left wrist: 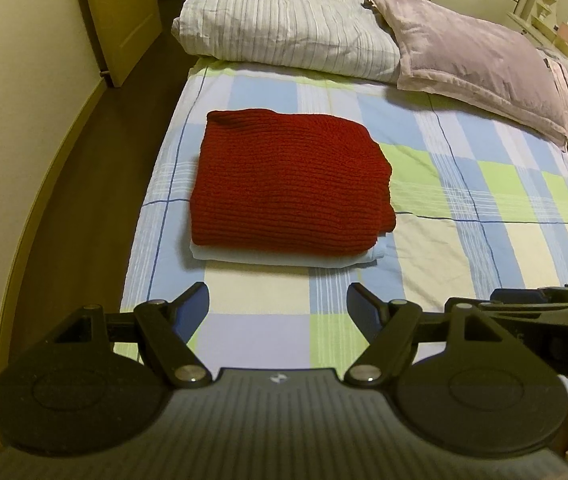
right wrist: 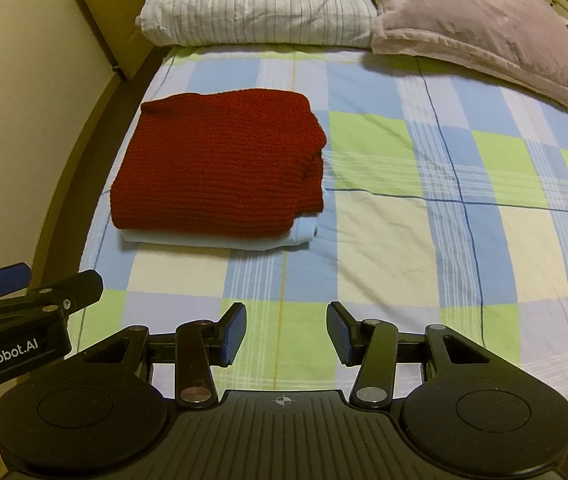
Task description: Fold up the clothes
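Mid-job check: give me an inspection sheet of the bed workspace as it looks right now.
Surface: checked bedsheet, flat.
Job's things: red knit sweater folded, stacked on a folded pale garment.
Clutter: nothing seen.
Grippers: left claw open, empty; right claw open, empty; both over the sheet short of the stack.
Cables: nothing seen.
Surroundings: striped white pillow, mauve pillow, door, shelf.

Red ribbed knit sweater (left wrist: 288, 180) on white garment (right wrist: 204, 242); bedsheet (right wrist: 424, 240) blue/green/cream plaid; pillow (left wrist: 480, 64) mauve.
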### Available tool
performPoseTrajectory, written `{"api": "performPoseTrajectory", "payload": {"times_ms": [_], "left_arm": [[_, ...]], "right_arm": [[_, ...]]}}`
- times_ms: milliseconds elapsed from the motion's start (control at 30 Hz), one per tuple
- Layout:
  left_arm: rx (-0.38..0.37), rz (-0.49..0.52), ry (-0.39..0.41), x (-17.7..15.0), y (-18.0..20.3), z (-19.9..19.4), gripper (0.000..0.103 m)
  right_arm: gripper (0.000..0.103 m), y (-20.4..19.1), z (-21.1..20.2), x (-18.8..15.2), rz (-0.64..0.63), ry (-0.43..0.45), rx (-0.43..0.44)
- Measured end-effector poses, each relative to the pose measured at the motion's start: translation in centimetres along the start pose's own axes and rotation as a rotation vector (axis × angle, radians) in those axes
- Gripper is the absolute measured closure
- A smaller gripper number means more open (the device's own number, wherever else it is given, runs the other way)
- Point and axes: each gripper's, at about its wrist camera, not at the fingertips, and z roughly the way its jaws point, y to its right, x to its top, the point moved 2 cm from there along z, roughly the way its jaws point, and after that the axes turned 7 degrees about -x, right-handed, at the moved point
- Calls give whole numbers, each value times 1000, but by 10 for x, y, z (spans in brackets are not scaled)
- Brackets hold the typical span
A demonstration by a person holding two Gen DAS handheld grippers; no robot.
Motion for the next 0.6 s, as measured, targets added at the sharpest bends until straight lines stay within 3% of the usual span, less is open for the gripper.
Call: {"api": "performPoseTrajectory", "payload": {"times_ms": [600], "left_arm": [[4, 5, -35, 10, -6, 24, 31]], "right_arm": [[55, -6, 23, 13, -8, -49, -6]]}}
